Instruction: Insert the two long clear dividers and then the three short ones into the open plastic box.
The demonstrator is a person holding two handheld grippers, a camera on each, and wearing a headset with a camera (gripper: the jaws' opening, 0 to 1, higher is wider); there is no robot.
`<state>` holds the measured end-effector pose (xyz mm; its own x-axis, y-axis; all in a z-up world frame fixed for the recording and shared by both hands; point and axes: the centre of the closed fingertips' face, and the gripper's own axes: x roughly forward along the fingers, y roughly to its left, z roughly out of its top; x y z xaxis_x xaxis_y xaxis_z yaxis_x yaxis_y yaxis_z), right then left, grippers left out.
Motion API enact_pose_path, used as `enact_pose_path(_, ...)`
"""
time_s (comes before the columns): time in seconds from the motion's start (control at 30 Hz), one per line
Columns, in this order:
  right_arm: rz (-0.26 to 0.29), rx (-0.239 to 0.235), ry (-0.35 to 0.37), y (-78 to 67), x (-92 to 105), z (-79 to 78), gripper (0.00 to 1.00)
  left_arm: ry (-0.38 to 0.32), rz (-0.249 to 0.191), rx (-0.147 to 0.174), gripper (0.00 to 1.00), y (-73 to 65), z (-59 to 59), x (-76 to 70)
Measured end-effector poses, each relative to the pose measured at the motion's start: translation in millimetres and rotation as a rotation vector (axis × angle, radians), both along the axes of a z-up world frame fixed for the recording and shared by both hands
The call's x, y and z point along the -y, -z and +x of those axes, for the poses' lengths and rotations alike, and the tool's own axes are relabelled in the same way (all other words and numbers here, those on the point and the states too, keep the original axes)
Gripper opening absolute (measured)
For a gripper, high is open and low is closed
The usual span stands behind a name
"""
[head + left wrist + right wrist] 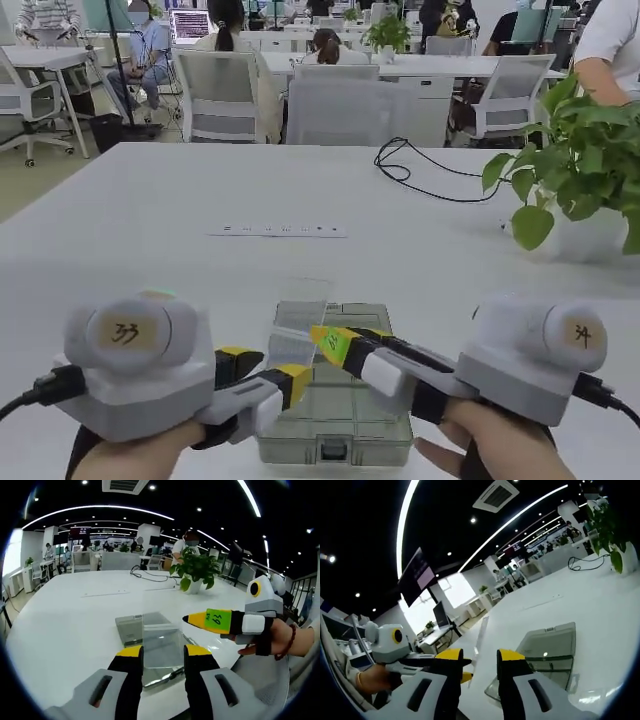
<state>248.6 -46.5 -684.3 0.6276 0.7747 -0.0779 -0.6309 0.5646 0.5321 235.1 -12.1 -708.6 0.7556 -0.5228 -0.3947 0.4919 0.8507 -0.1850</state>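
Observation:
The open plastic box (340, 420) lies at the table's near edge, with its lid (131, 630) flat beside it. A clear divider (300, 315) stands upright just above the box. My left gripper (268, 368) is shut on it, and the sheet (160, 635) spans the gap between my jaws. My right gripper (330, 340) comes in from the right. Its yellow tips (200, 619) reach the divider's edge. In the right gripper view the divider (481, 635) shows edge-on between the parted jaws of that gripper (480, 655), with the box (547, 645) beyond.
A potted plant (570, 180) stands at the right of the white table. A black cable (420, 170) loops behind it. A thin white strip (278, 230) lies mid-table. Chairs, desks and seated people are beyond the far edge.

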Motion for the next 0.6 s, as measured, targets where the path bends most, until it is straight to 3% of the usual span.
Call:
enact_pose_path(0.23, 0.004, -0.009, -0.002, 3.2, -5.1, -0.6, 0.2, 0.021, -0.03, 0.002, 0.3, -3.2, -3.7, 8.2)
enact_pose_path(0.6, 0.043, -0.07, 0.007, 7.7, -9.0, 0.0, 0.09, 0.05, -0.042, 0.001, 0.3, -1.4, -10.1, 19.1)
